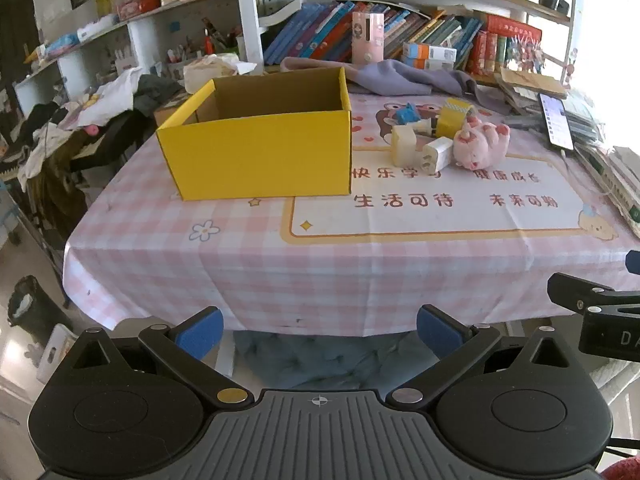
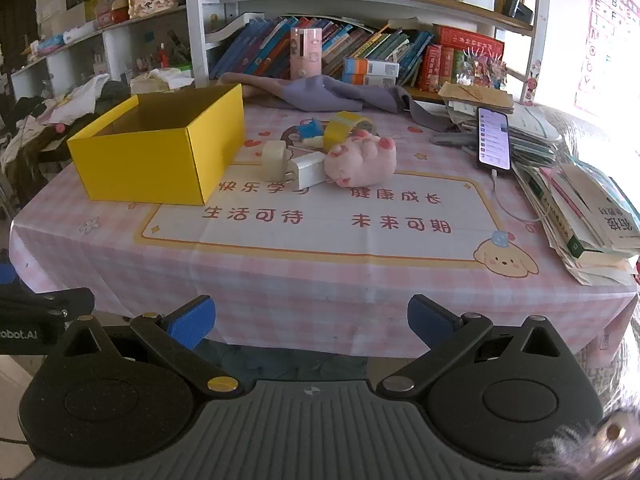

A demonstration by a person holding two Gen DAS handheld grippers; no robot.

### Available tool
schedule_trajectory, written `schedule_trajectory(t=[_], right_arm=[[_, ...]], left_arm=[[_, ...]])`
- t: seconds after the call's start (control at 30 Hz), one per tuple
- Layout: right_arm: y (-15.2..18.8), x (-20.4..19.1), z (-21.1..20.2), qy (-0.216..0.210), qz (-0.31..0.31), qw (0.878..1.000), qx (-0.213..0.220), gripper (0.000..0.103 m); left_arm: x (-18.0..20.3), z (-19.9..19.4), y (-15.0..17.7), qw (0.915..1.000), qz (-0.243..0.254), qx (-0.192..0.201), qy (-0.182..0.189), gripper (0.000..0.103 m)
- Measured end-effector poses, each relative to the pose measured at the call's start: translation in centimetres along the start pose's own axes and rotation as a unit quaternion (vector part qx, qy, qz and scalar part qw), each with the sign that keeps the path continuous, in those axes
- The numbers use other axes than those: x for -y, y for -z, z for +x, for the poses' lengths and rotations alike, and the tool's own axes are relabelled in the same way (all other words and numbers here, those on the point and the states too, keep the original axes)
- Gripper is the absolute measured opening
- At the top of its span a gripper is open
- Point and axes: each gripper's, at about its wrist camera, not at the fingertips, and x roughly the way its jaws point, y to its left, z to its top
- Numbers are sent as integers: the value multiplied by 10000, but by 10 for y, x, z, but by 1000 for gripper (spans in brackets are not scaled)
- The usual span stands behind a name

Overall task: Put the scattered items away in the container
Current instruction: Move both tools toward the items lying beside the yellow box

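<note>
Both tools hang off the near edge of the table (image 2: pixel 320 280), well short of everything: the left tool (image 1: pixel 319 334) and right tool (image 2: pixel 312 322) each have fingers spread wide, holding nothing. The yellow box (image 2: pixel 160 160) sits open at the left. Just beside it to the right lies the clutter: a pink pig (image 2: pixel 360 158), two white plugs (image 2: pixel 306 172), a tape roll (image 2: pixel 346 126), a blue toy (image 2: pixel 310 128). The pig looks soft and light; squeeze its belly. The plugs seem hard and slick; grip their flat sides.
</note>
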Motion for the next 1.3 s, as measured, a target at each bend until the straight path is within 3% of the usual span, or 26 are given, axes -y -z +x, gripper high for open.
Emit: schedule_trajectory(t=[1.3], right_arm=[[-6,-7,-5,104,-199,9995,221,103]], left_arm=[[0,3,-1,9997,170,166,-8,103]])
